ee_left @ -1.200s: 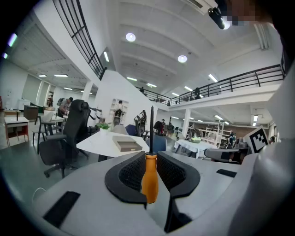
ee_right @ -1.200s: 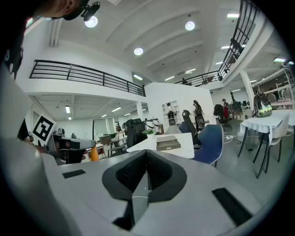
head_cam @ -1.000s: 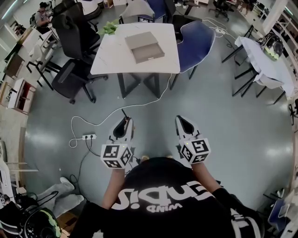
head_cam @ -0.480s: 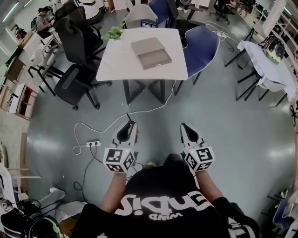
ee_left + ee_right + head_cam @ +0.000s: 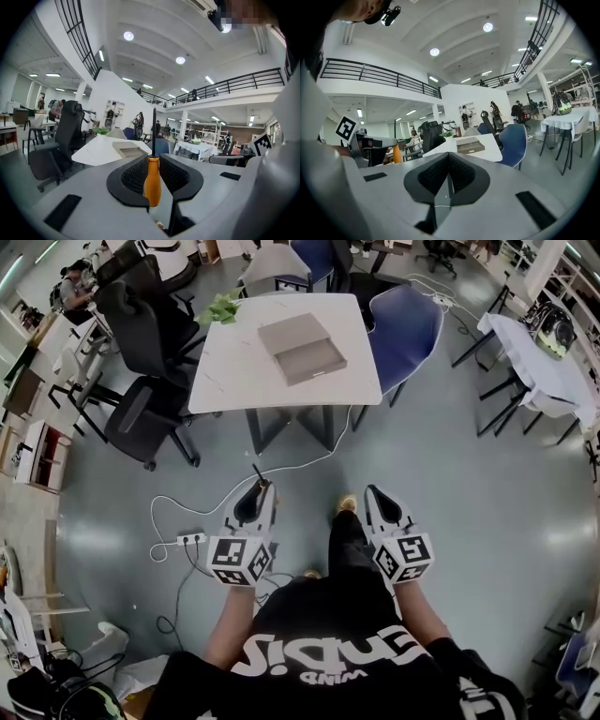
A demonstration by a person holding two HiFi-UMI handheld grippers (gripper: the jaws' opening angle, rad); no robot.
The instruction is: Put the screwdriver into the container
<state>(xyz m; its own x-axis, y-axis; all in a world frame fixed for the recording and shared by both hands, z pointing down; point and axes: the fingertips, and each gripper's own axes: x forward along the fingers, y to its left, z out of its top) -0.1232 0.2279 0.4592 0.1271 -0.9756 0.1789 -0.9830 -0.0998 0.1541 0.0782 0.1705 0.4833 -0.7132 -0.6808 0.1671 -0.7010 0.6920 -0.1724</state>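
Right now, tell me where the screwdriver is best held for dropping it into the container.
By the orange handle, as the left tool has it. Its jaws clamp the screwdriver on that thick part from both sides. This leaves the thin black shaft sticking out ahead, free to enter the container on the white table first. The right tool is shut and empty.

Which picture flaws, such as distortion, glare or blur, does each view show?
Head view: fisheye bends the table edges; lamp glare on the floor. Left gripper view: dark corners, blown-out ceiling lamps, screwdriver sharp. Right gripper view: dark corners, curved railing.
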